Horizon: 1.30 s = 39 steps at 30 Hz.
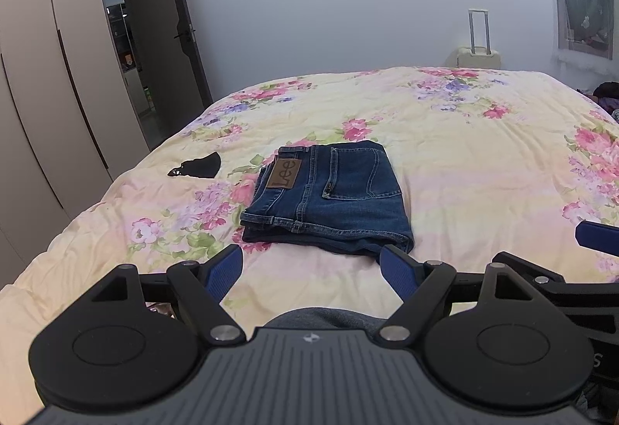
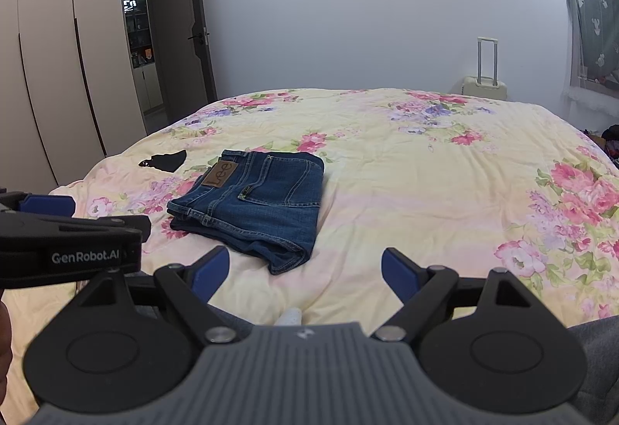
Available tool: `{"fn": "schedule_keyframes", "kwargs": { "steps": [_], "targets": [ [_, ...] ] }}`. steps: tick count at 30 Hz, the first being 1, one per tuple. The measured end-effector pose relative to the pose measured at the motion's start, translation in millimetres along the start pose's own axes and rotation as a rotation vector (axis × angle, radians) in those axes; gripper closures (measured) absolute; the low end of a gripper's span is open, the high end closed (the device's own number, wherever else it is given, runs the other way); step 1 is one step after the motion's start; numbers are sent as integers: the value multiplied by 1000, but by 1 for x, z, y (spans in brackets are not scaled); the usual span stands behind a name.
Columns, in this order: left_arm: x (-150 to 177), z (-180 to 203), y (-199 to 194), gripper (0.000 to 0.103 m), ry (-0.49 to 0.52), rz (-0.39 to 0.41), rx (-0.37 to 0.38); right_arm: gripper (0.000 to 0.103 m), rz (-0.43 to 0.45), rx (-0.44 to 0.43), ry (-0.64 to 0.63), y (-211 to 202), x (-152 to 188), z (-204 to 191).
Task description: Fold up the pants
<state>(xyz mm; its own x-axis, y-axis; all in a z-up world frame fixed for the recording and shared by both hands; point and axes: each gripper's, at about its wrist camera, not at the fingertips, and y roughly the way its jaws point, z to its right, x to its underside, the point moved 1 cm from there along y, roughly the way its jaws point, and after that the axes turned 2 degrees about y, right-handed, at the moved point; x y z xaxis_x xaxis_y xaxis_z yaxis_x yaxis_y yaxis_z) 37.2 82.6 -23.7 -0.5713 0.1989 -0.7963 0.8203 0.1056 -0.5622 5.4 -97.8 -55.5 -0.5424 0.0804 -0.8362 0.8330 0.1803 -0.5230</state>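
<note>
The wide bed under its yellow floral quilt [image 1: 464, 138] fills the room ahead of me, and the folded dark-blue denim pants [image 1: 329, 196] lie on it just beyond my tongs, near the bed's near edge and toward its left half. Seen from my left tongs [image 1: 311, 272], the bundle sits straight ahead, its near hem almost between the blue fingertips; from my right tongs [image 2: 305, 270] it lies ahead and off to the left. I judge my left hand the nearer one for any last touch. The bundle is a compact rectangle, only a little longer than wide, its long axis running away from me. The waistband with its brown leather patch [image 1: 284, 173] faces left and the back pocket faces up. Both tongs hover spread wide, gripping nothing and clear of the cloth. A small black scrap of fabric [image 1: 197, 165] lies apart, further left.
</note>
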Motion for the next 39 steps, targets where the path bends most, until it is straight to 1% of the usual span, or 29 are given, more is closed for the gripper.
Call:
{"fn": "schedule_keyframes", "kwargs": {
  "steps": [8, 22, 39],
  "targets": [
    [-1, 0, 0, 8, -1, -1, 1, 21, -2, 1, 1, 0, 0, 0],
    [-2, 1, -4, 8, 14, 17, -10, 21, 3, 2, 6, -2, 0, 0],
    [-5, -2, -10, 8, 9, 36, -5, 21, 6, 1, 11, -4, 0, 0]
  ]
}}
